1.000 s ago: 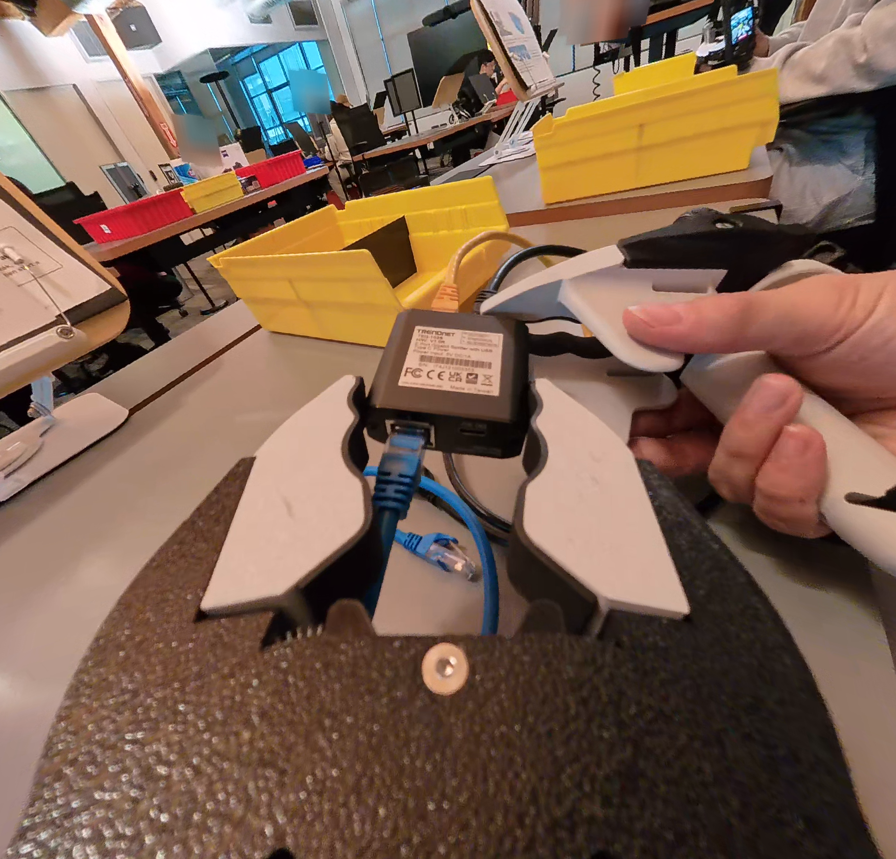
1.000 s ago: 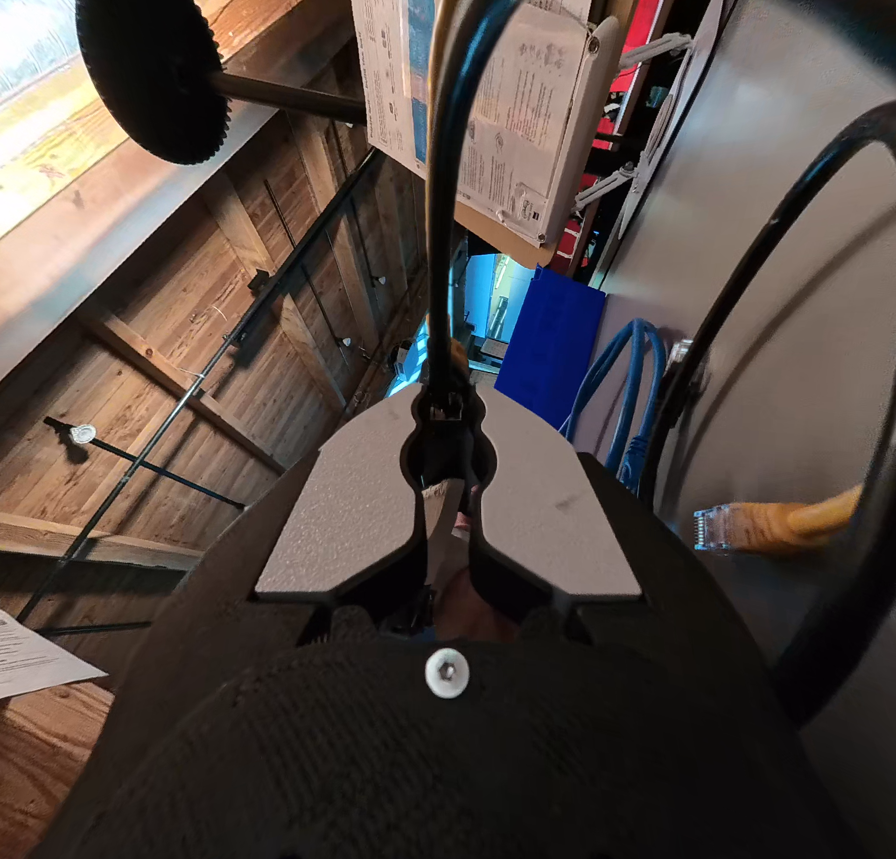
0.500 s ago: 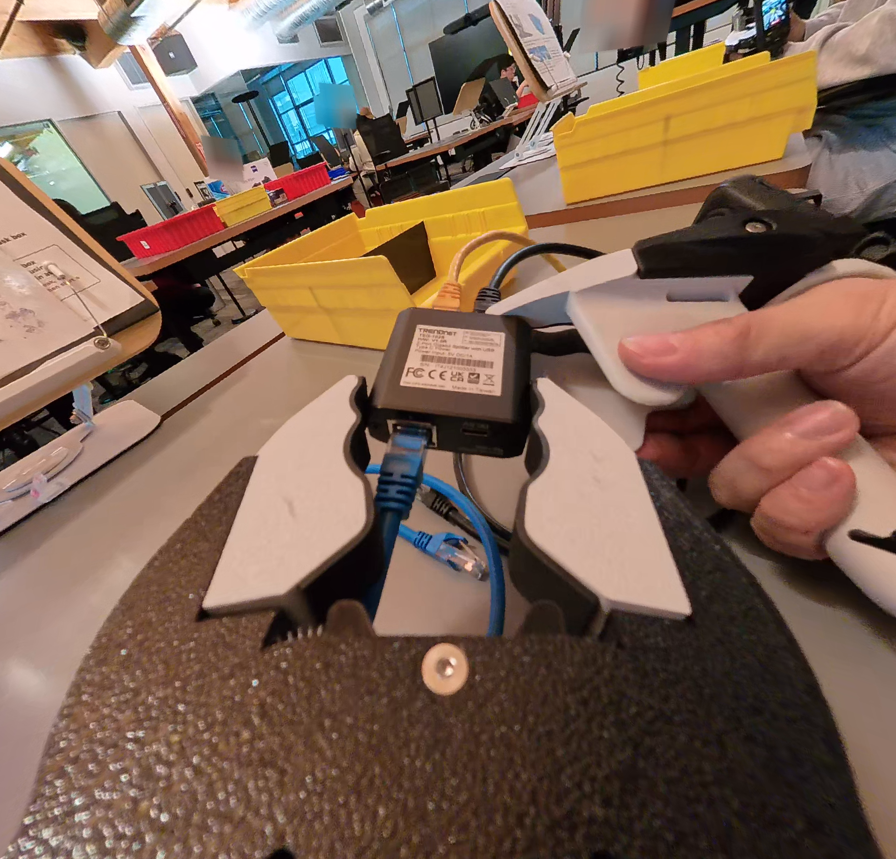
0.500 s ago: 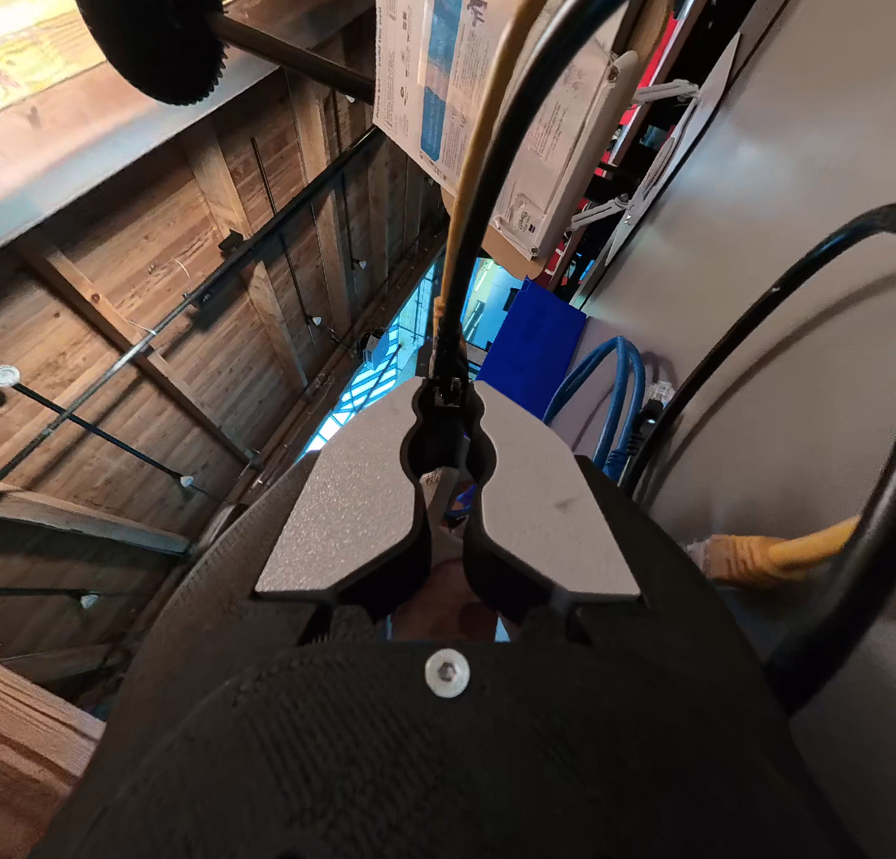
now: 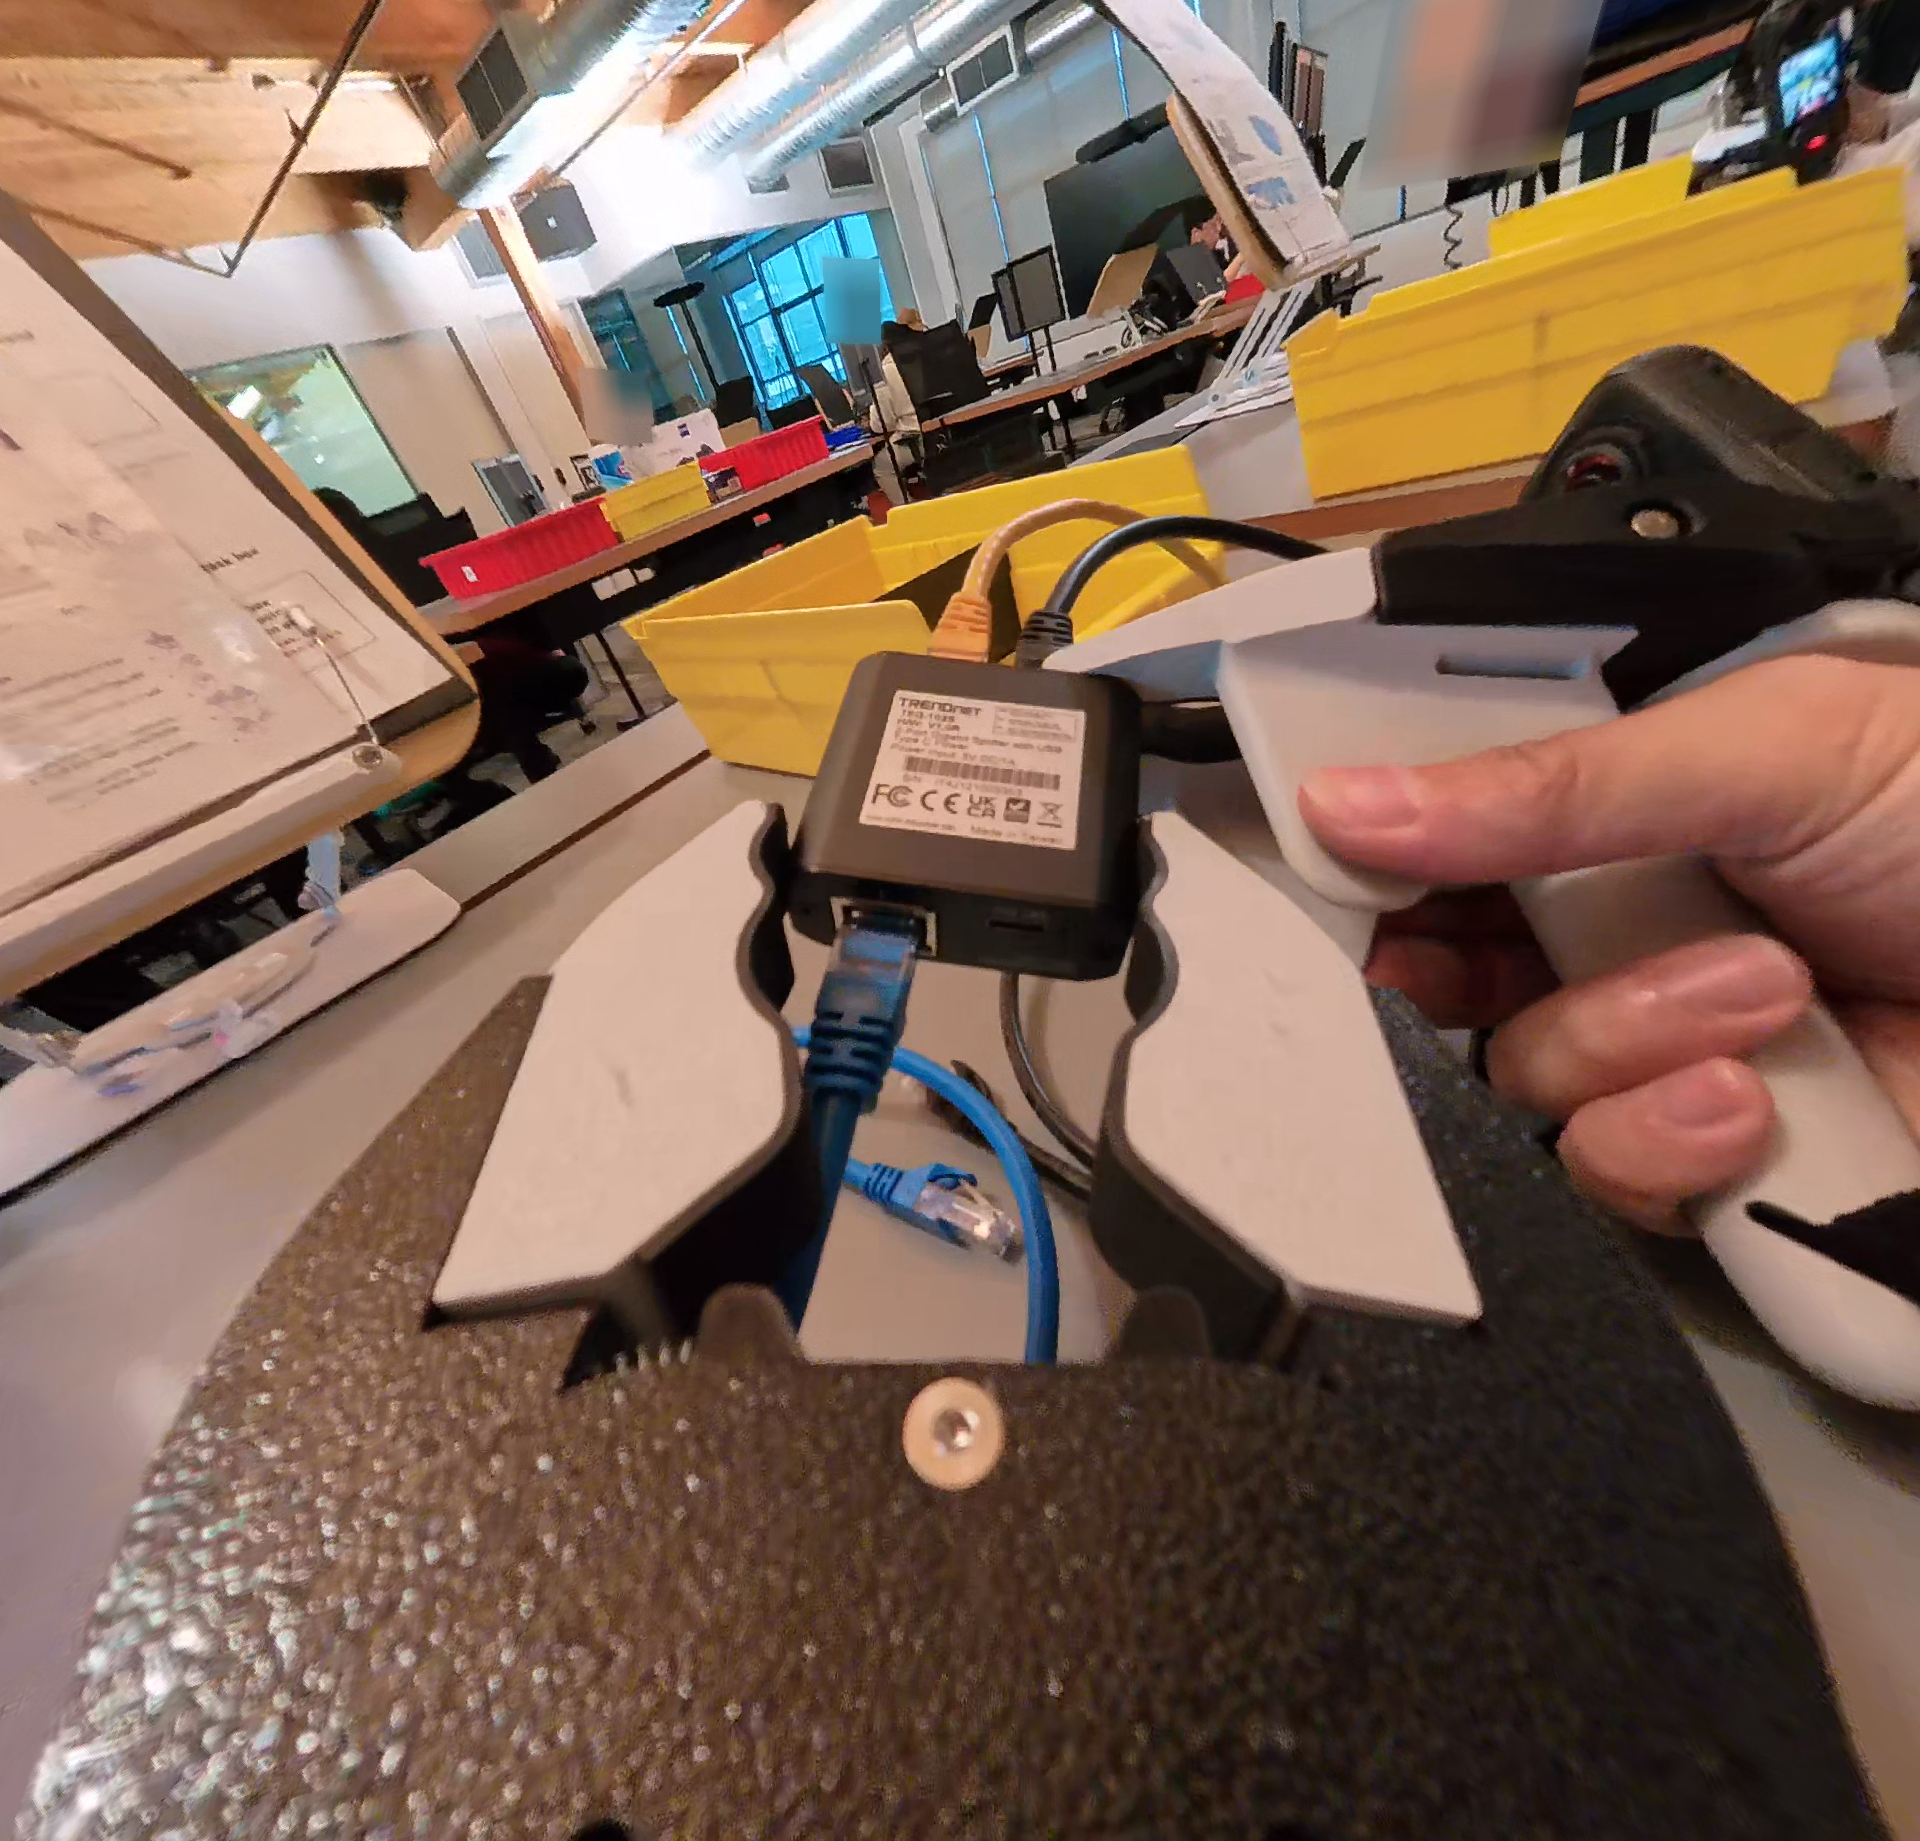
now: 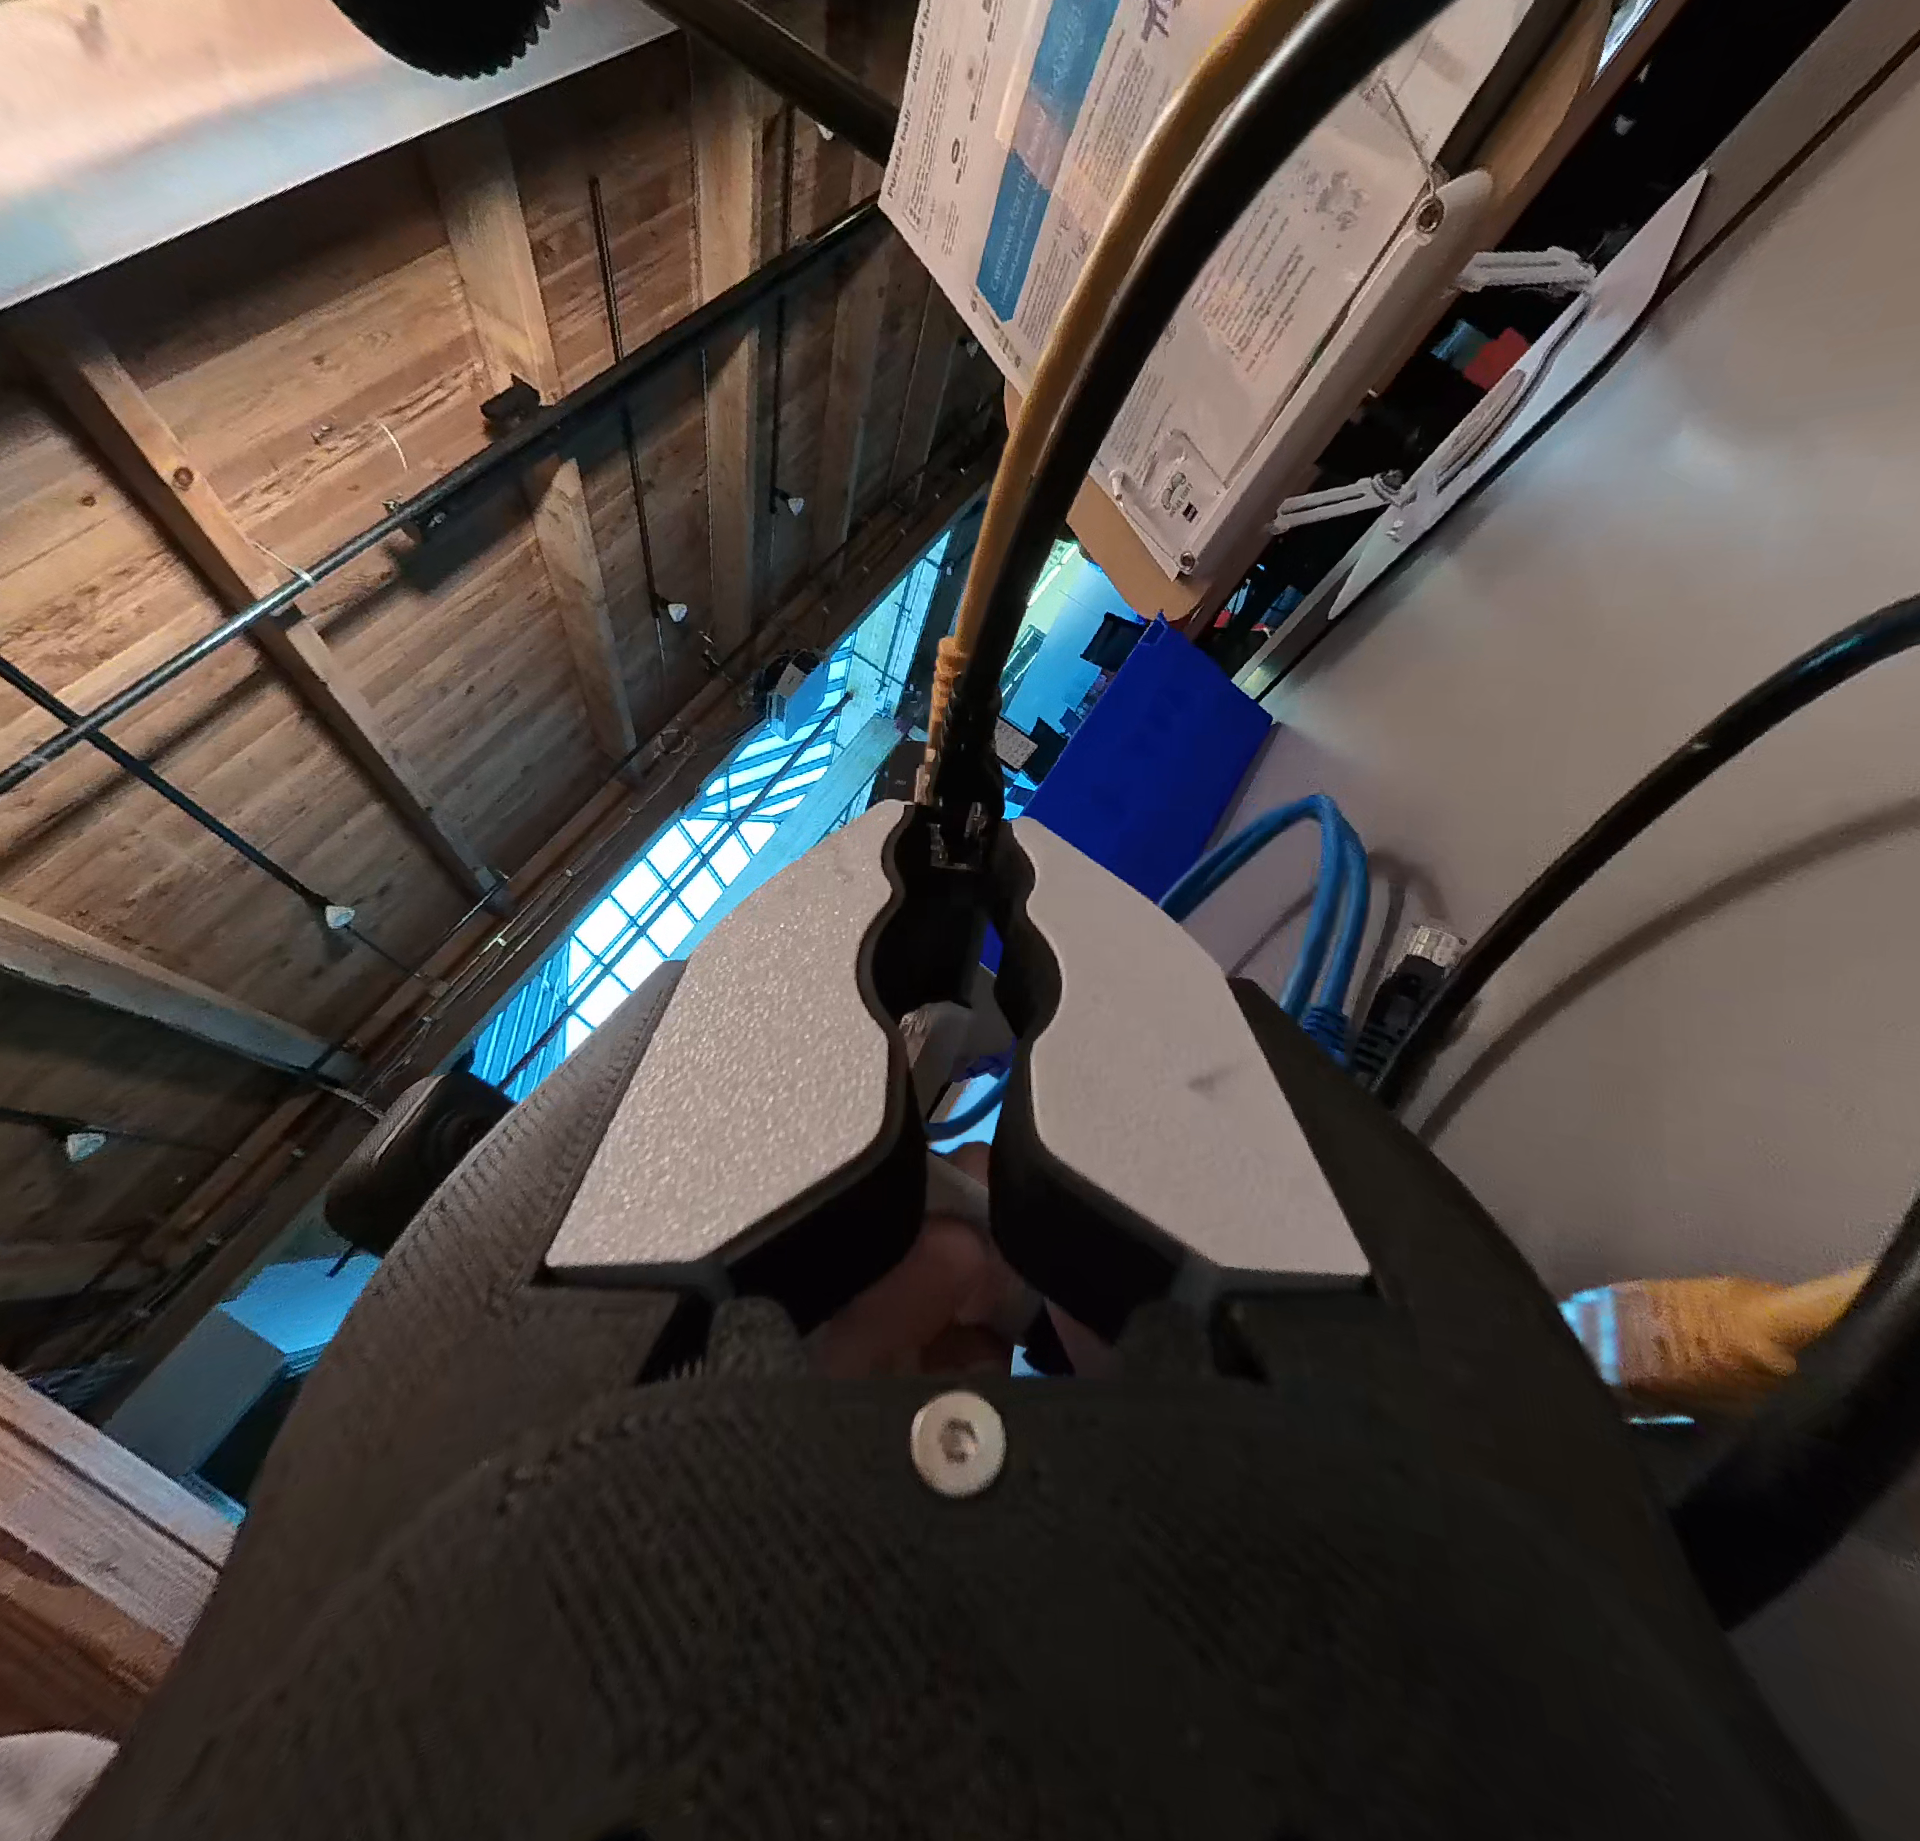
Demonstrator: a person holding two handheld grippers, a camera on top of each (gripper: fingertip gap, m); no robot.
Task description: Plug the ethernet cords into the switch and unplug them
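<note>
My left gripper [image 5: 961,846] is shut on the small black switch [image 5: 966,783] and holds it above the grey table [image 5: 260,1220]. A blue ethernet cord [image 5: 868,970] is plugged into the switch's near port, and its loose other plug [image 5: 951,1199] lies below. An orange cord [image 5: 971,617] and a black cord [image 5: 1049,628] enter the far side. My right gripper [image 5: 1081,661], held by a hand, reaches in from the right. In the right wrist view the right gripper [image 6: 956,841] is shut on the black cord's plug [image 6: 961,804], beside the orange cord's boot [image 6: 943,674].
A yellow bin [image 5: 831,669] stands just behind the switch, with another [image 5: 1558,357] on the far table. A document stand [image 5: 156,628] leans at the left on its base [image 5: 208,991]. A loose orange plug [image 6: 1714,1334], a blue cord loop [image 6: 1330,877] and a blue bin [image 6: 1143,742] are on the table.
Both grippers keep their grips. The held switch and both views have shifted and tilted a little; the document stand now looms closer at the left.
</note>
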